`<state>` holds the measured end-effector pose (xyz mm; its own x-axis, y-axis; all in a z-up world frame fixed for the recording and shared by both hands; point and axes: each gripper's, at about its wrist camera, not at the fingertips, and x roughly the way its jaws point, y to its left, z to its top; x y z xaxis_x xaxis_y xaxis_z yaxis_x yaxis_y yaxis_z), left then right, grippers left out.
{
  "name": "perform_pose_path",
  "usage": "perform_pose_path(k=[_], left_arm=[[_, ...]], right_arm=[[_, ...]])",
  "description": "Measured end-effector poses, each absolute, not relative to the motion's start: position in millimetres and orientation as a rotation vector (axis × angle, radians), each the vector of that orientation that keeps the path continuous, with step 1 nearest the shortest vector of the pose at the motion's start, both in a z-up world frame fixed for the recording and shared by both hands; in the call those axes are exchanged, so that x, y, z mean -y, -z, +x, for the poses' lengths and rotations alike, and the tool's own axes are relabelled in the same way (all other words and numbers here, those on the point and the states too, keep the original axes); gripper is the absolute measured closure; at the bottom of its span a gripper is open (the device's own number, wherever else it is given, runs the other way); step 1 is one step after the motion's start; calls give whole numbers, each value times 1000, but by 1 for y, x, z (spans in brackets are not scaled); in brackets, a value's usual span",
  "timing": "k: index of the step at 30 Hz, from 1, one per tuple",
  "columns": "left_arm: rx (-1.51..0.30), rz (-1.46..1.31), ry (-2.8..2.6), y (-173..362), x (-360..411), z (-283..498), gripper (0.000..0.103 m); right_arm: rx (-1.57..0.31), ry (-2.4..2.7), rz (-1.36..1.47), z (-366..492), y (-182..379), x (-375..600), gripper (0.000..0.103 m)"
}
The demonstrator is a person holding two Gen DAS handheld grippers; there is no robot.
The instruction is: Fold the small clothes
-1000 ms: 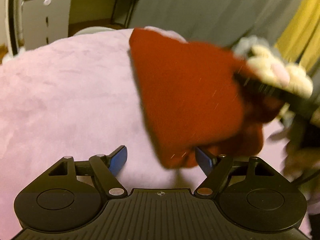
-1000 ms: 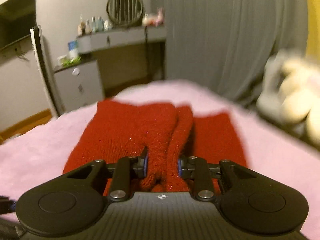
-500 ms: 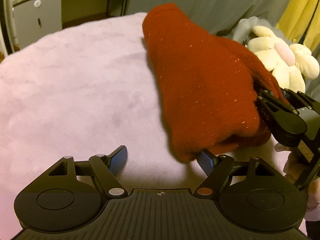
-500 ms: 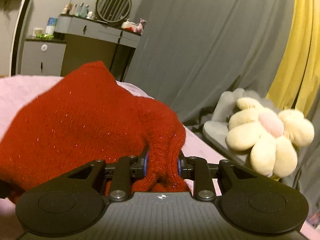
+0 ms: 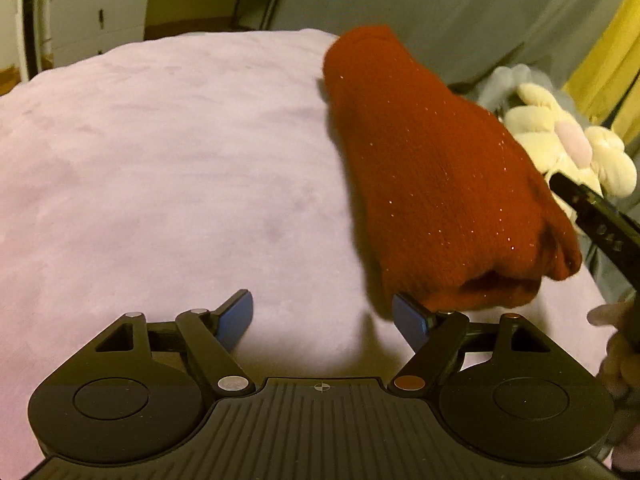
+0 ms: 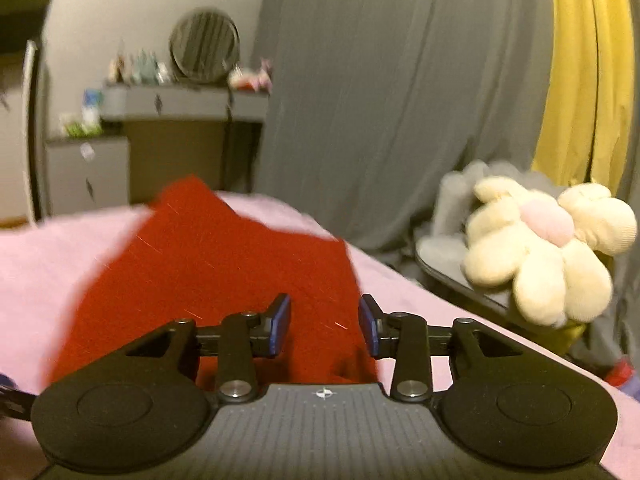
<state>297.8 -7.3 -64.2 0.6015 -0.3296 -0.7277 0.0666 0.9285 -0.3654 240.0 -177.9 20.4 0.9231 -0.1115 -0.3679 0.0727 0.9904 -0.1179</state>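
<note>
- The red knit garment (image 5: 436, 184) lies in a thick folded bundle on the pink blanket (image 5: 160, 152) of the bed, toward the blanket's edge nearest the cream flower plush (image 6: 540, 256).
- My left gripper (image 5: 322, 318) is spread wide and holds nothing; its right-hand pad (image 5: 408, 320) sits just against the near corner of the garment, and I cannot tell whether it is tucked under the cloth or only beside it.
- My right gripper (image 6: 324, 324) is parted too, with the garment's near edge lying between and below the pads, and no cloth is pinched.
- Risk: the near end of the garment looks bunched and rounded, not flat. With nothing clamping it, I judge the knit could spring open and the layers slide apart.
- Risk: if I pull the left gripper away carelessly, that pad may drag the corner and skew the fold.
- Risk: the garment sits close to the blanket's plush-side edge, so a nudge that way could push it off the bed.
- Risk: the right wrist view is smeared by motion, so I could misjudge where the cloth edge lies and close on only the top layer, or on the blanket.
</note>
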Motion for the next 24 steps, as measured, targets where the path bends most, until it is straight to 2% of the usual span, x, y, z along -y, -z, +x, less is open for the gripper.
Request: perform_pose_path(k=[2,5,6,7,12,14,18,24], left_arm=[[-896,-320,230,62,4,295,21],[-893,-307,217,58,2,292,21],[-891,-302,210,57,0,291,21],[-888,-299,205,57,-2,290,21],[-897,-318,180,60,-13,292,21],[-898,-323,178,61,-14,294,21],[-902,-325,169,60,-13,299,21],[-851,-320,181,41,-19,304,20]], right_arm=[[-370,-2,-99,237,-24,158,71],[-399,-89,-161,248,-16,127,85],[-411,-94,-180,253,-13,120,93],[-416,-86,-195,256,-10,115,96],[-496,4,-176,277,4,128,97],[-536,33,-123,280,16,146,101],[-515,62,-112,274,46,165,103],[-483,23,16,252,7,178,103]])
